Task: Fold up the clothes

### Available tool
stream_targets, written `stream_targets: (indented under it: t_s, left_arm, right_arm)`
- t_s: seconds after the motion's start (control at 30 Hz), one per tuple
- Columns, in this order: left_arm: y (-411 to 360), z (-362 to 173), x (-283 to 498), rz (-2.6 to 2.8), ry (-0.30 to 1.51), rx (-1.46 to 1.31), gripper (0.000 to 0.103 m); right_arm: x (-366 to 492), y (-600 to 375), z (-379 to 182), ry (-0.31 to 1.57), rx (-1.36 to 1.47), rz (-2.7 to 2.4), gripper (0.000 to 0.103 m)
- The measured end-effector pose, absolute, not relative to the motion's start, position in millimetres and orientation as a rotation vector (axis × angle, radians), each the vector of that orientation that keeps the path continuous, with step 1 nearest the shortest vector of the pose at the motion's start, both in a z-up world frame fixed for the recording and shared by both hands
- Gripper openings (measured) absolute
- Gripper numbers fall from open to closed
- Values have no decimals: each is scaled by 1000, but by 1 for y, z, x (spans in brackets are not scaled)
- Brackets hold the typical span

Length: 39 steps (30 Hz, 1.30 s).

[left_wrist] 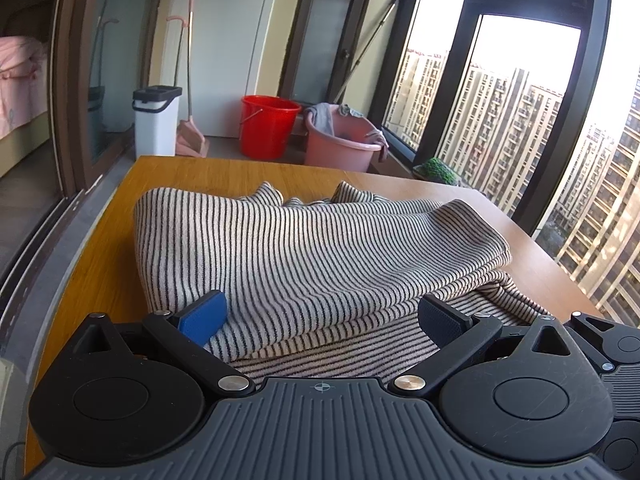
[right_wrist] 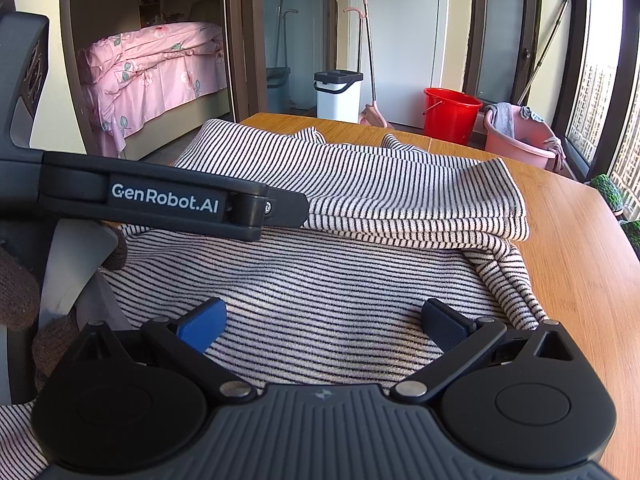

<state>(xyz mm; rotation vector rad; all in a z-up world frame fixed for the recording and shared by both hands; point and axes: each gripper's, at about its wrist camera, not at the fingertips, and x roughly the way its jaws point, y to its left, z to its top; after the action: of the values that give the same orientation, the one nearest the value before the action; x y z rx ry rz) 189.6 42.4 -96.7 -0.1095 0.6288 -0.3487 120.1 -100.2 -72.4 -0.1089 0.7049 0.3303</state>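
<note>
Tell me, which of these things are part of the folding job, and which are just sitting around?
Part of the job:
- striped garment, partly folded on the wooden table
- left gripper, fingers spread, over the garment's near edge
- right gripper, fingers spread, nothing between them

Just lying about:
- red bucket
- pink tub with cloths
- white bin
- pink dustpan
- bed

text: "genrobot.ai" | on: left gripper [right_wrist: 168,200] black side arm | view: right wrist
</note>
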Motion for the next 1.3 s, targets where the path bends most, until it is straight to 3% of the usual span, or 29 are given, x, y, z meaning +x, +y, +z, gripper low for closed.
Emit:
stream_targets:
  t_s: [1.3]
  left_arm:
    - [66,-99,187,-433,609,-250,103]
  right_arm:
    - [118,-98,-73,705,-110,329,103]
